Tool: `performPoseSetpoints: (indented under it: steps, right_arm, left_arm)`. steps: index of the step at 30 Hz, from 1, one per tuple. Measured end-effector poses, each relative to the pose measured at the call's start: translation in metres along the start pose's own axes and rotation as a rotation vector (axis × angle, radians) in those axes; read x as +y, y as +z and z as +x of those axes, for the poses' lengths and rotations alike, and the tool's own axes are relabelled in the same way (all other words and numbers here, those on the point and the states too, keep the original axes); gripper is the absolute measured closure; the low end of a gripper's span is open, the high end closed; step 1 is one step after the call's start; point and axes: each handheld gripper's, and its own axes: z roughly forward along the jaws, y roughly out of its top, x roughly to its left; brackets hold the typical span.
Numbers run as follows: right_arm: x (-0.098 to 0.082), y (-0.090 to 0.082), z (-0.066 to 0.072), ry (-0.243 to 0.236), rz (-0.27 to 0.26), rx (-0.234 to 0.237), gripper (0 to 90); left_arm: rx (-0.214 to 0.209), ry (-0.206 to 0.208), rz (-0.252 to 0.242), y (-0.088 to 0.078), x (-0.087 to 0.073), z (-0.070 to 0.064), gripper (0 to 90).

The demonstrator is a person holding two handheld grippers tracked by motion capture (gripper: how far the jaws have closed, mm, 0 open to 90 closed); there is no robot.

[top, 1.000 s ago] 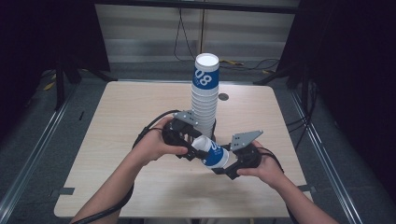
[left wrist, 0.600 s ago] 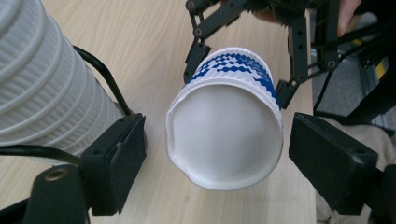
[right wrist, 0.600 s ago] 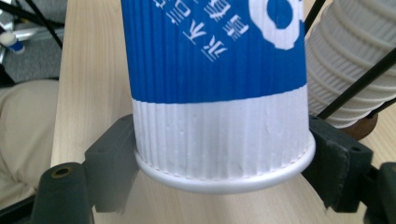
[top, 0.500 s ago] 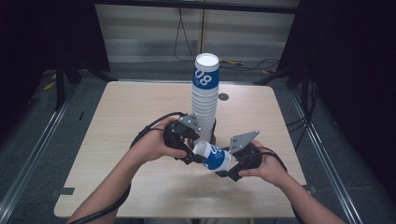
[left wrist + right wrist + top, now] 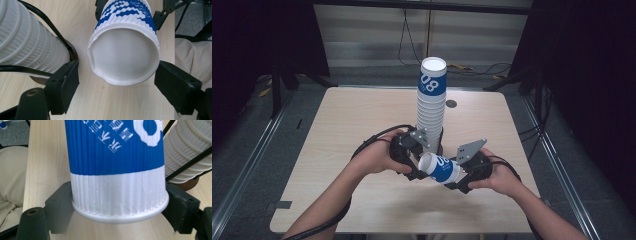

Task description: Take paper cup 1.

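Observation:
A blue-and-white ribbed paper cup lies on its side in the air just above the table, between the two grippers. My right gripper is shut on its white mouth end, one jaw pressing on each side below the rolled lip. My left gripper faces the cup's flat white base. Its jaws have just been closing with the base between them, but a gap still shows at one side. A tall stack of upside-down cups stands right behind the grippers.
The light wooden table has bare room to the left, right and front. The cup stack rests on a dark round stand close beside the left gripper. Black cables trail from both grippers. Dark floor and metal rails surround the table.
The left gripper has crept slightly closer around the cup's base. The right gripper and the cup stay almost where they were.

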Motion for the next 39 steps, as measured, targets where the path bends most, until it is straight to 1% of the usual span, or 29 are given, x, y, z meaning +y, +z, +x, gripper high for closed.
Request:
performPoseSetpoints:
  steps: [1,2,3,4,5,7,8,9,10,12,13,14,15,16,17,18,19,20,22,23,24,27,30,31,32,35,37,38,39]
  right_arm:
    - [0.001,0.0,0.0,-0.006,0.004,-0.002,19.6]
    - [0.001,-0.001,0.0,-0.009,0.009,-0.002,19.6]
    - [0.002,-0.001,0.0,-0.002,0.014,0.004,19.6]
    - [0.002,0.0,0.0,-0.016,0.028,0.006,19.5]
    - [0.002,0.0,0.001,-0.019,0.032,0.008,19.6]
    - [0.002,0.001,0.001,-0.023,0.039,0.009,19.5]
    - [0.002,0.001,0.002,-0.023,0.043,0.01,19.5]
    - [0.003,0.001,0.001,-0.03,0.04,0.012,19.5]
    - [0.003,0.001,0.002,-0.021,0.045,0.009,19.5]
    - [0.004,0.001,0.001,-0.03,0.034,0.009,19.5]
    - [0.004,0.001,0.001,-0.026,0.033,0.009,19.5]
    - [0.004,0.002,0.001,-0.031,0.034,0.016,19.5]
    - [0.004,0.003,0.002,-0.034,0.042,0.012,19.5]
    - [0.004,0.003,0.002,-0.037,0.045,0.011,19.5]
    - [0.005,0.003,0.002,-0.039,0.046,0.015,19.5]
    - [0.006,0.003,0.002,-0.04,0.047,0.016,19.5]
    - [0.007,0.002,0.003,-0.044,0.045,0.014,19.5]
    - [0.007,0.002,0.003,-0.044,0.045,0.014,19.5]
    - [0.007,0.003,0.004,-0.04,0.054,0.015,19.5]
    - [0.007,0.003,0.003,-0.053,0.054,0.016,19.5]
    - [0.007,0.004,0.004,-0.046,0.06,0.021,19.5]
    - [0.006,0.004,0.004,-0.053,0.063,0.023,19.5]
    - [0.007,0.004,0.004,-0.058,0.071,0.023,19.4]
    - [0.007,0.005,0.004,-0.063,0.073,0.024,19.4]
    - [0.007,0.005,0.004,-0.065,0.074,0.024,19.4]
    - [0.008,0.006,0.005,-0.062,0.082,0.026,19.4]
    - [0.008,0.006,0.005,-0.074,0.084,0.027,19.4]
    - [0.008,0.006,0.005,-0.068,0.091,0.029,19.4]
    - [0.008,0.006,0.004,-0.078,0.09,0.029,19.4]
  left_arm:
    - [0.0,0.01,0.003,0.0,0.001,0.0,19.9]
    - [0.0,0.005,0.004,0.001,0.001,0.0,20.0]
    - [0.0,0.007,0.015,0.002,0.001,0.0,19.9]
    - [0.0,0.009,0.025,0.002,0.001,-0.001,19.8]
    - [0.003,0.014,0.03,0.003,0.001,-0.001,19.8]
    - [0.006,0.001,0.036,0.005,0.001,-0.001,19.4]
    - [0.004,0.013,0.049,0.005,0.001,0.0,18.4]
    - [0.0,0.035,0.07,0.006,0.001,0.0,18.6]
    - [0.002,0.034,0.077,0.006,0.001,-0.001,18.7]
    - [0.004,0.048,0.106,0.008,0.002,-0.002,18.8]
    - [0.006,0.044,0.107,0.009,0.002,-0.003,18.8]
    - [0.005,0.052,0.123,0.009,0.002,-0.004,18.9]
    - [0.01,0.062,0.129,0.01,0.003,-0.004,19.0]
    - [0.017,0.057,0.134,0.011,0.003,-0.005,19.0]
    - [0.013,0.062,0.148,0.011,0.004,-0.005,19.0]
    - [0.013,0.071,0.147,0.012,0.004,-0.005,19.1]
    - [0.008,0.056,0.139,0.014,0.004,-0.005,19.1]
    - [0.008,0.056,0.139,0.014,0.004,-0.005,19.3]
    - [0.008,0.072,0.153,0.015,0.004,-0.005,19.4]
    - [0.011,0.074,0.157,0.016,0.004,-0.006,19.6]
    - [0.011,0.065,0.164,0.016,0.004,-0.006,19.6]
    - [0.008,0.071,0.17,0.017,0.005,-0.006,20.1]
    - [0.006,0.066,0.169,0.019,0.005,-0.006,22.3]
    - [0.003,0.075,0.174,0.019,0.006,-0.006,22.3]
    - [0.002,0.071,0.176,0.02,0.006,-0.006,22.5]
    - [-0.01,0.078,0.184,0.022,0.007,-0.006,23.4]
    - [-0.011,0.082,0.189,0.023,0.007,-0.007,23.8]
    - [-0.014,0.071,0.182,0.024,0.007,-0.008,23.8]
    - [-0.021,0.071,0.191,0.024,0.007,-0.008,24.0]
